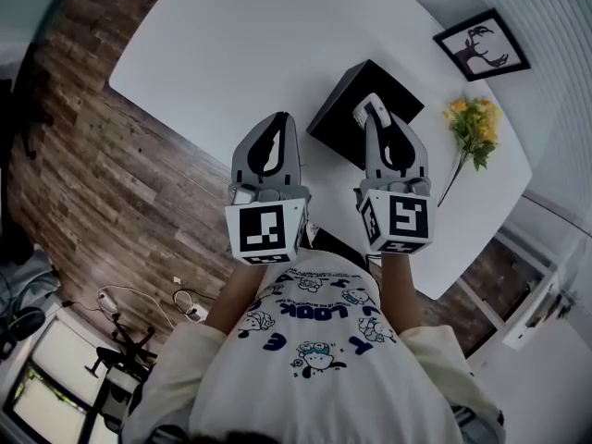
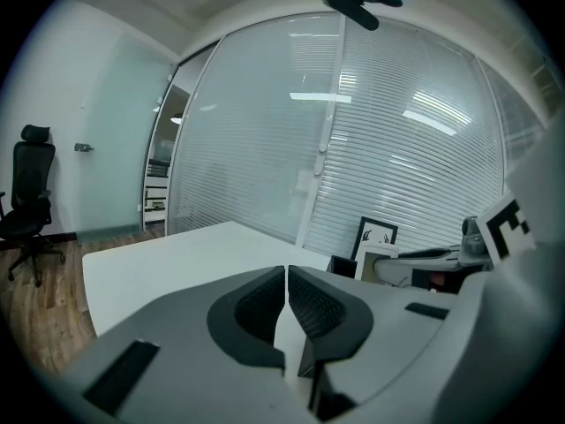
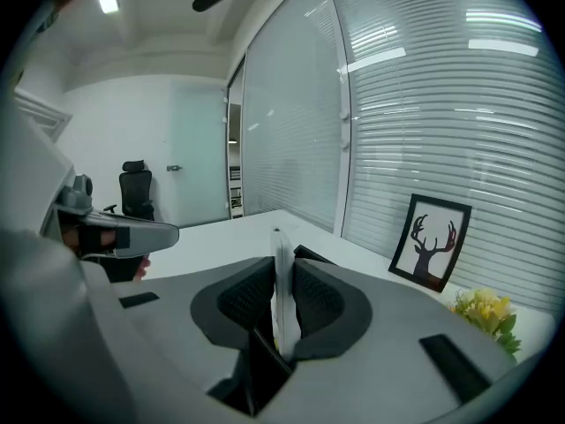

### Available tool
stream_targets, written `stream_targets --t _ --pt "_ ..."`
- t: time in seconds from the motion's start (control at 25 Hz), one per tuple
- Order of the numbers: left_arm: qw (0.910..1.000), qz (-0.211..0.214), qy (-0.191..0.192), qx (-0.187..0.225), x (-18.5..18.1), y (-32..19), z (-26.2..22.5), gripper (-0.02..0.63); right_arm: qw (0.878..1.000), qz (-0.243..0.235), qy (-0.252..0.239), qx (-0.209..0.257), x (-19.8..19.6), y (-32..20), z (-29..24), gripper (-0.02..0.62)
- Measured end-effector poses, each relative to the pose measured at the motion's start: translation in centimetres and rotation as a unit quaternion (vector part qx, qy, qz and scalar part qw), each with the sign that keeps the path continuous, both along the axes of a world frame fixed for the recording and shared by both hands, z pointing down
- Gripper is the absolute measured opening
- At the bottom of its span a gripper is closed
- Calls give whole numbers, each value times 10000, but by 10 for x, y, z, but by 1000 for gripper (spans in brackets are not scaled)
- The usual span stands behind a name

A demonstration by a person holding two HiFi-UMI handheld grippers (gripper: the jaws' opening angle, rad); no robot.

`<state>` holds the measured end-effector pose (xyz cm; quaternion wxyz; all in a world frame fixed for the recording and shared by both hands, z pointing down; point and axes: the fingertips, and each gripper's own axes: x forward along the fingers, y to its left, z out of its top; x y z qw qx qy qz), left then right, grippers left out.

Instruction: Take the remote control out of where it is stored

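Observation:
A slim white remote control (image 3: pixel 282 276) stands edge-on between the pads of my right gripper (image 3: pixel 284 303), which is shut on it. In the head view that right gripper (image 1: pixel 370 114) reaches over a black box (image 1: pixel 344 123) on the white table, and the remote's white end (image 1: pixel 367 106) shows at its tips. My left gripper (image 1: pixel 275 128) hovers to the left of the box, above the table's near edge. Its jaws are shut with nothing between them (image 2: pixel 285 300). The inside of the box is hidden.
A framed deer picture (image 1: pixel 481 44) leans at the far right of the white table (image 1: pixel 240 54), with yellow flowers (image 1: pixel 474 123) lying near it. Wood floor (image 1: pixel 102 183) lies to the left. An office chair (image 2: pixel 31 197) stands by the glass wall.

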<state>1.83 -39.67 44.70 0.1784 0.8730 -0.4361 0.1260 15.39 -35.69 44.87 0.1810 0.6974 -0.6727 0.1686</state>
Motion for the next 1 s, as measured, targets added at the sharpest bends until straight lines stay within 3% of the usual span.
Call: stream_targets --t 0.36,1.0 --pt "9995 30 116 291 2 18 -28 25 9982 362 -77 471 9 18 -40 81" --pt "9963 -130 370 765 -16 51 -78 25 9952 130 -127 962 -27 47 -90 78"
